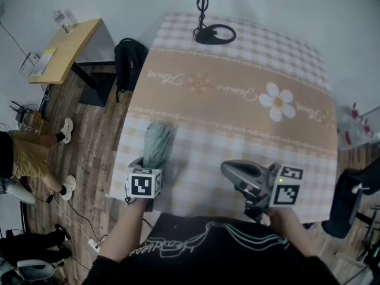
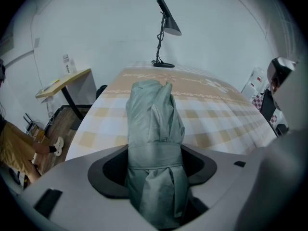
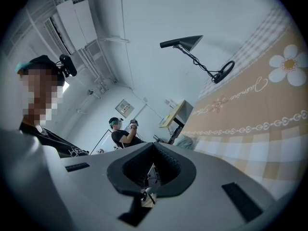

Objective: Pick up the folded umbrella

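Item: folded umbrella [image 1: 157, 144], grey-green, strapped shut, lying along the near left part of the checked table [image 1: 237, 88], far end pointing towards the black desk lamp [image 1: 206, 37]

Left gripper [image 1: 155, 166]: tilted steeply down over the umbrella's near end. Jaws wide apart, one on either side of the bundle at its strap. The umbrella [image 2: 154, 129] fills most of the gap between the dark pads, with no squeeze on the fabric to be seen, and it rests on the cloth.

Right gripper [image 1: 228, 170]: held about level over the near right edge, well apart from the umbrella. Jaws together, nothing between them
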The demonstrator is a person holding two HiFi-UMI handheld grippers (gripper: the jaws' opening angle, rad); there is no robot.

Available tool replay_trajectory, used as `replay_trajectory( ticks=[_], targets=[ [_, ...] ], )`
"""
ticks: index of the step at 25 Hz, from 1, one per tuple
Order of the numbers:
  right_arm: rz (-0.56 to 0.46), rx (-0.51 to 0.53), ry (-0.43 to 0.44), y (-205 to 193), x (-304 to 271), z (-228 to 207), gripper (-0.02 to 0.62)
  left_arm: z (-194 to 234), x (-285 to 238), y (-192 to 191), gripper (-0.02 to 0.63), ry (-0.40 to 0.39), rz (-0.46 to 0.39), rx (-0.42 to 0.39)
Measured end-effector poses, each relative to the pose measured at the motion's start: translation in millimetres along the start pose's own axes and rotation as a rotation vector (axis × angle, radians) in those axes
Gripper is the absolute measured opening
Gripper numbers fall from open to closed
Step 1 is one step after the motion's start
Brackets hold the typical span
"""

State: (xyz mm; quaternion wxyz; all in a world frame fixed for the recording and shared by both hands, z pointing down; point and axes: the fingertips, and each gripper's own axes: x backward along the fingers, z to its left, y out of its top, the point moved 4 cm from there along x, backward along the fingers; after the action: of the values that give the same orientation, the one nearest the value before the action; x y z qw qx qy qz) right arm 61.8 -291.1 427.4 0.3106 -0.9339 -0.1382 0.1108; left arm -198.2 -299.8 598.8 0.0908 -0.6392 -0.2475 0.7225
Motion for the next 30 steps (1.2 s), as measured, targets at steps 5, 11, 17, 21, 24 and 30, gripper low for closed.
replay_trajectory(
  ticks=[5,11,17,21,24,30],
  targets=[
    [0.004,-0.010,-0.024,-5.0,8.3,-5.0,0.012,0.5,-0.9,1.4,0.284,-0.017,-0.003,0.018],
    [0.012,-0.016,-0.042,-13.1,16.8,-6.4,0.012,2.3,-0.3,2.8,0.279,-0.054,-0.007,0.045],
    [0.002,-0.017,-0.065,-18.9,31.5,-4.4,0.012,1.2,7.6,2.2,0.276,-0.121,-0.018,0.097],
    [-0.004,-0.013,-0.069,-24.9,39.1,0.0,0.012,-4.8,15.8,-1.0,0.276,-0.144,-0.051,0.134],
    [-0.001,-0.009,-0.073,-31.4,44.4,4.9,0.012,-14.2,25.1,-2.2,0.276,-0.168,-0.081,0.140],
    [0.009,0.012,-0.074,-41.4,52.5,17.6,0.012,-37.4,55.9,7.3,0.276,-0.281,-0.179,0.199]
  ],
)
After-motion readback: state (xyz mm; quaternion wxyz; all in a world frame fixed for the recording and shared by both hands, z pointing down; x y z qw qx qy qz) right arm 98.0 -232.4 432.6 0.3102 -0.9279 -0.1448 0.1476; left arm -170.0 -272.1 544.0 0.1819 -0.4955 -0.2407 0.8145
